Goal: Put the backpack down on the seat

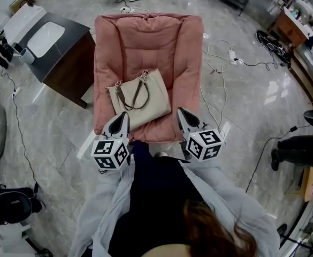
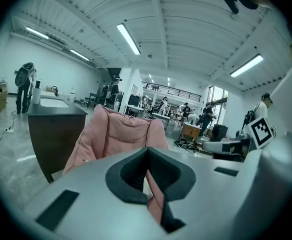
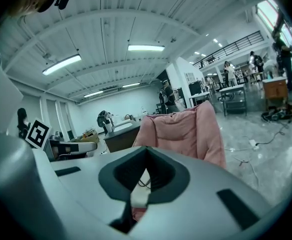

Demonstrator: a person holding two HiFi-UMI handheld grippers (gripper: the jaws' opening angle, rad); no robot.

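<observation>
Left gripper (image 1: 124, 115), right gripper (image 1: 181, 111), both closed, near bag (image 1: 152, 109) on seat (image 1: 145, 39)

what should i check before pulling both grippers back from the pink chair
1. Beige fabric bag with brown handles lies flat on the pink padded chair seat: ok.
2. Bag sits inside the seat cushion, with no edge hanging over the front: ok.
3. Left gripper jaws are together with nothing between them: ok.
4. Right gripper jaws are together with nothing between them: ok.
5. Left gripper tip is clear of the bag: cannot tell. It overlaps the bag's near edge in the head view.
</observation>
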